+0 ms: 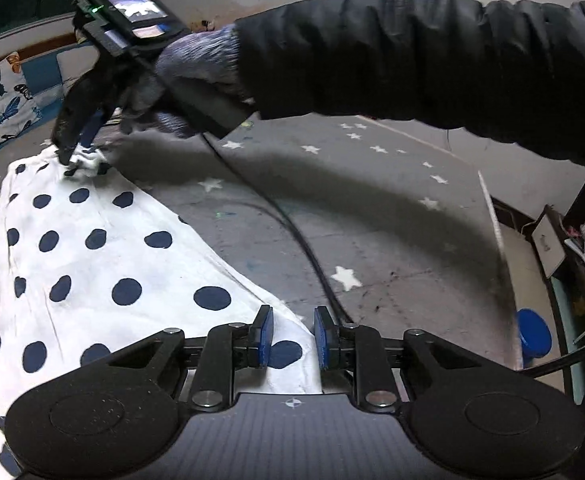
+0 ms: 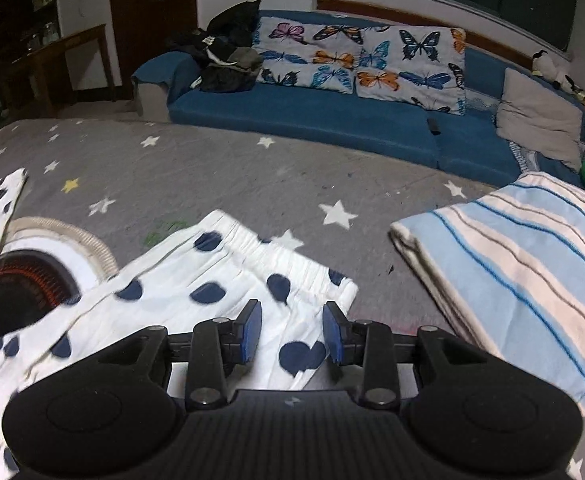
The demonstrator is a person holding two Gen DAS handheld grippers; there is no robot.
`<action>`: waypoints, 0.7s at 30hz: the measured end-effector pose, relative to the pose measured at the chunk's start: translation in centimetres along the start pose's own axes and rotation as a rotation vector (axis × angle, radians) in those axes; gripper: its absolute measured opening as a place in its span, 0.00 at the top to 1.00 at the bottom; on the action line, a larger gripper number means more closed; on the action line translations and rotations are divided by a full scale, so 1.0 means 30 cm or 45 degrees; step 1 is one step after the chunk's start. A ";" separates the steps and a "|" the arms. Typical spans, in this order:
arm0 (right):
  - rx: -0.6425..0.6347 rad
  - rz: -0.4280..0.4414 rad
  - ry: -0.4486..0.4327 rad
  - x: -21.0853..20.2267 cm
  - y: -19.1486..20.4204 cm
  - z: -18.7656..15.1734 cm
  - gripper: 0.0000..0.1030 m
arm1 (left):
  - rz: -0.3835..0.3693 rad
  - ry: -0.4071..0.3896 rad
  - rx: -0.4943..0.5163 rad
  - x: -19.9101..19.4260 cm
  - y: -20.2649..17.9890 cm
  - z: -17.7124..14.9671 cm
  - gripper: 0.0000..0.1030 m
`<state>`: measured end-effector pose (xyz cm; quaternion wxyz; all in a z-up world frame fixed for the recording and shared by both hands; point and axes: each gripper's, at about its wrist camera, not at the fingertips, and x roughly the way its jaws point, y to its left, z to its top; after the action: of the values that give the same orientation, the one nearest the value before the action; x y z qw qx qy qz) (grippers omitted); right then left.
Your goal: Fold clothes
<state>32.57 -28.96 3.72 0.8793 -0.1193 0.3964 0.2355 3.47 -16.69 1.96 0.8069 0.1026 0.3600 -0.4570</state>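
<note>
White cloth with dark blue dots [image 1: 92, 260] lies spread on the grey rug with white stars [image 1: 372, 220]. It is a bit bumpy and wrinkled. One end of it has a stretchy band.

Near one side of the rug, the left gripper [image 1: 292, 340] points down at the cloth's edge. Its blue fingers [image 1: 266, 336] stand apart. The cloth edge sits in the gap between them, but the fingers do not press on it, so they are let go.

Farther out on the rug, the right gripper [image 1: 74, 156] bites a small bunch of the cloth at its corner. Its fingers are grasping that bunch. A hand in a grey glove [image 1: 196, 64] holds this gripper, and a black puffy sleeve [image 1: 412, 52] covers the arm. A black cable [image 1: 292, 232] runs across the rug under the arm.

A folded blanket with light blue and white stripes [image 2: 512, 280] also lies on the rug. A round heater with a glowing orange middle [image 2: 32, 280] stands on the rug too, partly under the cloth. At the far edge of the rug sits a long blue sofa [image 2: 332, 120] with butterfly cushions [image 2: 352, 60].
</note>
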 end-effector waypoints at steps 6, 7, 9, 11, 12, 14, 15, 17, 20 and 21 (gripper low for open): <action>-0.023 -0.026 -0.028 -0.009 0.007 0.009 0.68 | 0.091 -0.028 -0.054 -0.002 -0.015 0.008 0.73; -0.023 -0.019 -0.026 -0.026 0.010 0.006 0.68 | 0.114 -0.040 -0.068 -0.018 -0.014 0.003 0.73; -0.040 -0.013 -0.030 -0.071 0.024 -0.008 0.68 | 0.175 -0.071 -0.106 -0.059 -0.011 -0.015 0.72; -0.067 0.011 -0.032 -0.130 0.050 -0.028 0.67 | 0.238 -0.088 -0.161 -0.106 -0.009 -0.044 0.72; -0.080 0.023 -0.034 -0.160 0.063 -0.038 0.65 | 0.279 -0.102 -0.185 -0.130 -0.008 -0.062 0.72; -0.117 0.052 -0.040 -0.226 0.102 -0.069 0.61 | 0.370 -0.122 -0.249 -0.190 -0.004 -0.106 0.72; -0.135 0.066 -0.044 -0.260 0.122 -0.085 0.61 | 0.418 -0.136 -0.274 -0.218 -0.004 -0.128 0.72; -0.164 0.108 -0.046 -0.322 0.171 -0.125 0.61 | 0.515 -0.162 -0.324 -0.276 -0.005 -0.172 0.72; -0.202 0.171 -0.042 -0.401 0.250 -0.199 0.61 | 0.650 -0.194 -0.402 -0.359 0.001 -0.244 0.72; -0.214 0.191 -0.041 -0.427 0.277 -0.224 0.61 | 0.680 -0.199 -0.434 -0.383 0.010 -0.264 0.72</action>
<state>16.68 -28.57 8.77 0.8522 -0.1588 0.3690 0.3351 -3.85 -4.98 3.95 0.9290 0.0215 0.3286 -0.1689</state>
